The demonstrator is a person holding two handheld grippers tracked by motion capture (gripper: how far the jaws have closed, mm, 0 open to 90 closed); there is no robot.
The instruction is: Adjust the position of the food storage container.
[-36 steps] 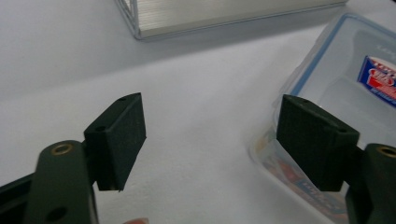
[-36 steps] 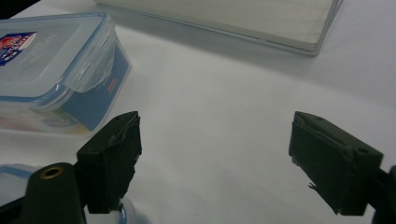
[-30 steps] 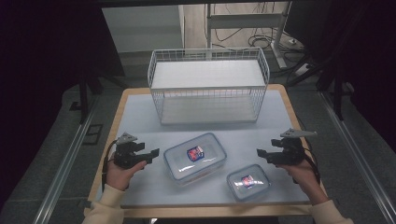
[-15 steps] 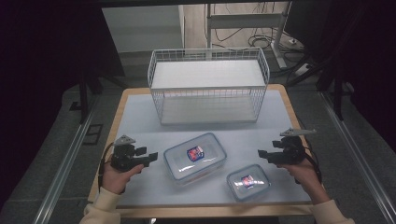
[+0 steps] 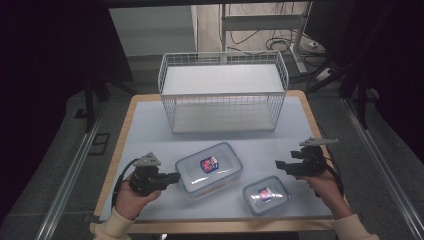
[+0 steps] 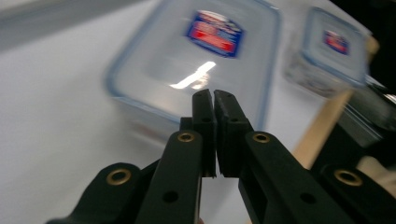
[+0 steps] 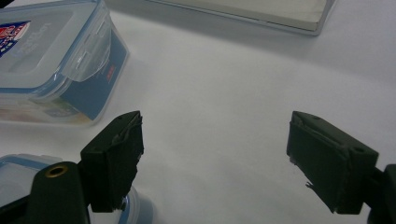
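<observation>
Left gripper [image 5: 172, 178] in my left hand [image 5: 135, 197] is clenched on nothing, jaws pressed flat together in the left gripper view, tips just beside the near-left edge of the big container. Right gripper [image 5: 278, 164] in my right hand [image 5: 322, 182] is released, jaws spread wide over bare tabletop in the right gripper view, holding nothing.

Largest first: table [image 5: 150, 130], white top with a wood rim, front edge right at my forearms. White wire basket [image 5: 223, 92] sits at the far centre, two levels, well apart from both of my grippers. Open white surface lies between basket and containers, plus clear strips down the left and right sides.

Large clear food container [image 5: 209, 167], blue-rimmed lid clipped on, sits front centre, angled. Red-and-blue label [image 5: 209, 163] on the lid; writing too blurred to read in the left gripper view. In the right gripper view its side clip and a blue paper band show, print unreadable.

Small clear food container [image 5: 265, 194], same style, same kind of label, sits near the front edge, right of the large one and close to it but apart. My right gripper is just beyond it, tips pointing left; the lid corner shows under my left-hand jaw in the right gripper view.
</observation>
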